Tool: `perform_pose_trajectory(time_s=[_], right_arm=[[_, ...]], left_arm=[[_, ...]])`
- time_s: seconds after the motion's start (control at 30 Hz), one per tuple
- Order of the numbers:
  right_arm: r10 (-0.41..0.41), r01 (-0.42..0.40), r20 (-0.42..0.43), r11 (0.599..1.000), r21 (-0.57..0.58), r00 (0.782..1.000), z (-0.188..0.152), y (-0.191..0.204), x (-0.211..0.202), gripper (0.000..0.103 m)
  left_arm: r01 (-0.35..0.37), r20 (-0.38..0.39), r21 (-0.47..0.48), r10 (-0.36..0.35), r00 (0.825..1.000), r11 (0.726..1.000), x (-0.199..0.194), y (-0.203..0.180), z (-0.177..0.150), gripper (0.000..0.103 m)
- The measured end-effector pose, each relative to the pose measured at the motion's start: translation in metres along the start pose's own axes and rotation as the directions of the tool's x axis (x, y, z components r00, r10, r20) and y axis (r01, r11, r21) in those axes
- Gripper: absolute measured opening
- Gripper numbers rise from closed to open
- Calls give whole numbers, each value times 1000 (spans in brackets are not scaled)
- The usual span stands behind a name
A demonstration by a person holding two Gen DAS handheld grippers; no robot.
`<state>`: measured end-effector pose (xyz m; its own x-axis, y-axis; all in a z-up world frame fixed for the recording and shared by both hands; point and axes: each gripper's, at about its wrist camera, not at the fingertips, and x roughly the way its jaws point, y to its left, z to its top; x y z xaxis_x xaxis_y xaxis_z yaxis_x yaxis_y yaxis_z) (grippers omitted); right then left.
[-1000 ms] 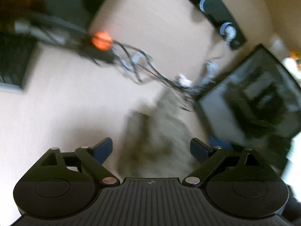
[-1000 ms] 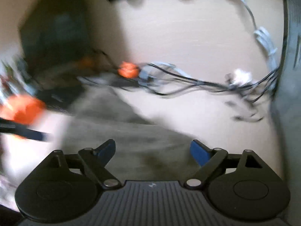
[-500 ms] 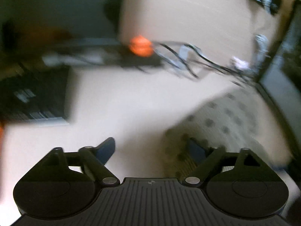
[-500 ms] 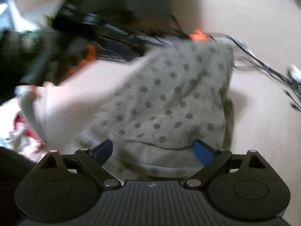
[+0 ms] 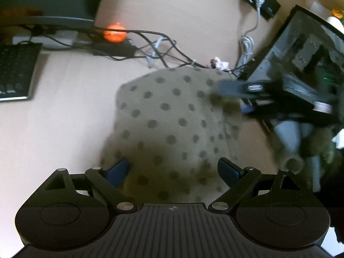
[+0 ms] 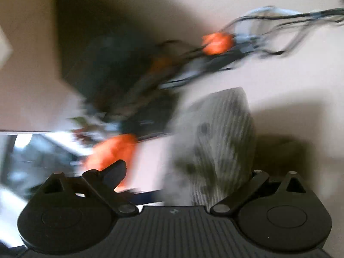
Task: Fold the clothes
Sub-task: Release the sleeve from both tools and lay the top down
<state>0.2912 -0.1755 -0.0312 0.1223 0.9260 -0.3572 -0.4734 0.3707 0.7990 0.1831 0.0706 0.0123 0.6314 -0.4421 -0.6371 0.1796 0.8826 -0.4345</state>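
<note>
Although blurred in the right wrist view, easy to recognise in both: grey-green dotted garment (image 5: 172,116), spread on the pale desk (image 5: 64,129). Seen from the left wrist, lying straight ahead of the left gripper (image 5: 173,169), with its near edge reaching in between the two blue fingertips (image 5: 118,169). Left tongs wide apart, clamped on nothing; the left tip just at the cloth's border, the right tip over the dotted fabric. Cannot tell whether touching or only above it.

Seen from the right wrist, bunched and lifted in a ribbed fold (image 6: 219,142) between the fingers of the right gripper (image 6: 187,169), much closer to the right finger and covering its tip. Right tongs also standing apart, not pressed together on the cloth. In the left wrist view, visible as a dark blurred shape at the garment's far right edge.

Behind the garment: tangled cables (image 5: 167,51), an orange round object (image 5: 114,35), a keyboard (image 5: 15,71) at far left, an open computer case (image 5: 301,60) at right.
</note>
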Motion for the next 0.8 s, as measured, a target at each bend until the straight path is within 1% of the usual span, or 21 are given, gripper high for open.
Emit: perform_pose_trajectory(time_s=[0.03,0.1,0.13,0.17,0.23,0.27,0.3,0.33,0.37,0.4,0.43,0.47,0.5,0.53,0.57,0.6,0.63,0.67,0.7,0.73,0.8], right_arm=[[78,-79,12,997,8,997,2,7,-5,99],[216,-219,53,974,63,975,8,11,-16,99],[232,-239,73,967,92,970,13,7,-21,99],[208,-217,85,970,111,974,14,3,-27,99],[105,-116,93,986,123,990,15,-7,-38,99],[43,-54,102,992,115,994,15,-10,-45,99],[-34,23,122,996,88,992,14,-10,-52,99],[-109,101,144,993,62,984,13,-9,-60,99],[-177,175,174,984,24,969,12,-5,-66,99],[-233,245,216,969,-32,948,12,4,-71,99],[-290,322,259,942,-91,921,12,13,-73,101],[-347,406,304,900,-157,887,13,24,-69,103],[-402,492,349,842,-221,846,14,33,-63,103],[-455,573,386,769,-284,802,14,39,-51,103],[-511,637,395,695,-333,763,13,36,-36,103],[-576,688,378,624,-370,725,11,25,-20,103],[-637,730,363,547,-409,680,10,14,-4,103],[-694,764,351,466,-447,629,8,3,12,103],[-729,781,341,419,-464,594,5,-8,22,103],[-740,786,330,421,-452,586,3,-18,23,103],[-757,797,315,424,-430,573,-1,-33,23,103]], left_arm=[[11,9,-2,-11,1000,1000,0,-2,0,94],[29,27,2,-29,999,1000,-1,-6,3,94],[35,31,10,-35,999,999,-2,-8,5,94],[41,33,18,-41,999,999,-2,-10,5,94],[50,30,26,-51,998,998,-1,-14,4,94],[60,18,31,-60,998,998,0,-17,2,94],[75,2,39,-75,997,996,3,-21,0,94],[92,-15,47,-91,996,995,5,-25,-3,94],[109,-31,55,-107,994,993,8,-29,-5,94],[116,-49,68,-113,992,991,10,-34,-8,94],[122,-67,83,-116,991,989,13,-38,-12,94],[128,-88,90,-120,989,988,15,-40,-16,94],[133,-109,95,-123,986,987,17,-41,-19,94],[139,-131,100,-126,983,985,18,-42,-22,94],[139,-146,98,-124,982,985,19,-41,-25,94],[137,-159,96,-120,980,986,19,-40,-26,94],[135,-167,95,-118,979,986,17,-39,-27,94],[137,-172,97,-119,978,986,15,-39,-26,94],[139,-170,105,-120,978,985,10,-39,-25,94],[141,-165,115,-121,979,983,5,-39,-23,95],[134,-126,138,-116,985,981,-10,-38,-14,95]])
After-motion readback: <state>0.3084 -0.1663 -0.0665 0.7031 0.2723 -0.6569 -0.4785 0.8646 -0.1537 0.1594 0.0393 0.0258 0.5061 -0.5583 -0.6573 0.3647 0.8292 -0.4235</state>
